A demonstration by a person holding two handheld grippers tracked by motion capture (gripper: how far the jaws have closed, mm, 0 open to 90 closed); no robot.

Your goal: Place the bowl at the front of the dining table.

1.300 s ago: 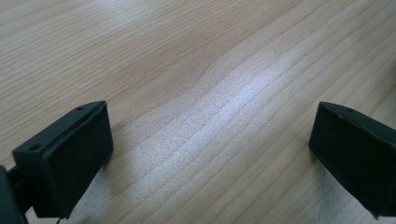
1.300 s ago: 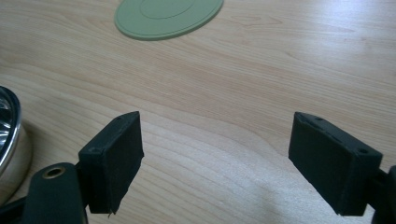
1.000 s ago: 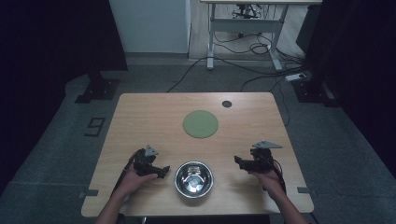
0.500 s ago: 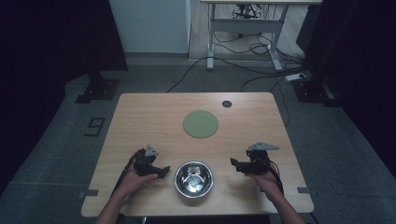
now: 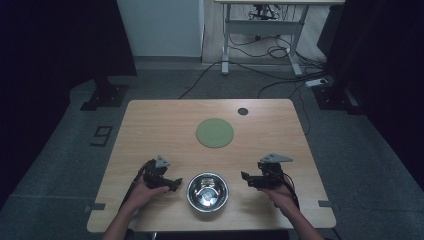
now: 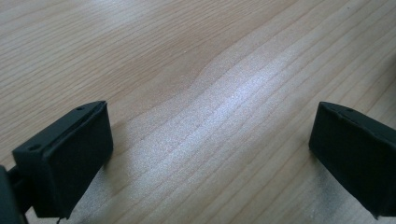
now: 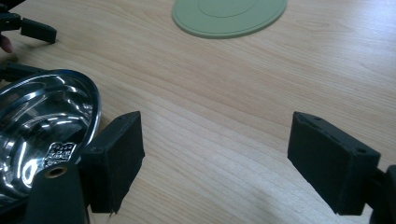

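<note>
- While both grippers sit low at the near edge of the wooden table [image 5: 150, 125], a shiny steel bowl [image 5: 207, 191] rests upright between them, close to the near edge and about midway across.
- The left gripper [image 5: 172, 183] is held in the person's left hand [image 5: 141, 194], just left of the bowl, its jaws pointing right toward the bowl's rim.
- Seen in the left gripper view, the left gripper's [image 6: 210, 158] jaws stand wide apart over bare wood grain, with nothing between them.
- The right gripper [image 5: 246, 178] is held in the person's right hand [image 5: 280, 192], just right of the bowl, jaws pointing left toward it, a grey three-cornered plate on top.
- Seen in the right gripper view, the right gripper's [image 7: 217, 161] jaws are also wide apart and hold nothing; the bowl [image 7: 42, 126] lies just beside the left-hand jaw, outside the gap.
- A flat green round mat [image 5: 214, 132] lies farther back, near the table's middle, well apart from the bowl; its near part shows in the right gripper view [image 7: 229, 14].
- A small dark disc [image 5: 242, 111] sits near the far edge, right of centre.
- Beyond the table, cables [image 5: 260, 70] trail across the grey floor under a desk frame.
</note>
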